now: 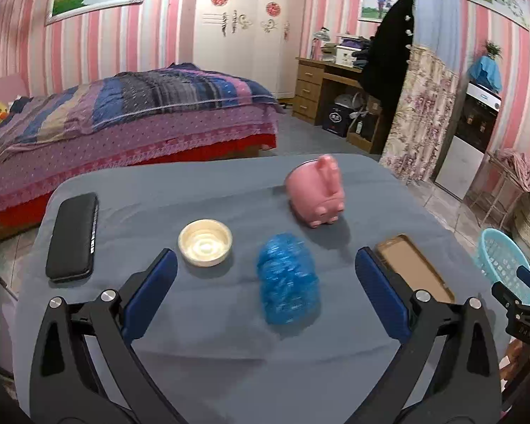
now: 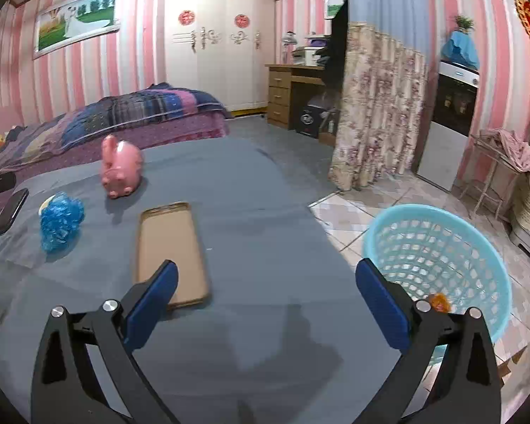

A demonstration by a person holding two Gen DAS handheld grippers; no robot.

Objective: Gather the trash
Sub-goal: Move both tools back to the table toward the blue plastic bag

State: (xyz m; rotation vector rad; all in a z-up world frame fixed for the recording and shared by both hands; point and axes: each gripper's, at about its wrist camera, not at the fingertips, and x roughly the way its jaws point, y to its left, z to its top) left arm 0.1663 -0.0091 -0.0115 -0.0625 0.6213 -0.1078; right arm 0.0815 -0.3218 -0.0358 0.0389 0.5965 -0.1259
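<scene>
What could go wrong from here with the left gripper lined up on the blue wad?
1. The blue wad looks soft and crinkly; the open left gripper may crush it or let it slip.
2. The cap and phone case lie close on either side, so a wide approach could nudge them.
3. The basket stands on the floor past the table edge, so a drop could miss it.

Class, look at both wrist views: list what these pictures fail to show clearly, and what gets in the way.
- Blue crumpled wrapper: motion-blurred in the left wrist view, so its material is unclear.
- Orange scrap in the basket: small, partly behind the right gripper's finger.
- White lid: mostly hidden behind the wrapper in the right view.
- Black case: cut by the left edge.
</scene>
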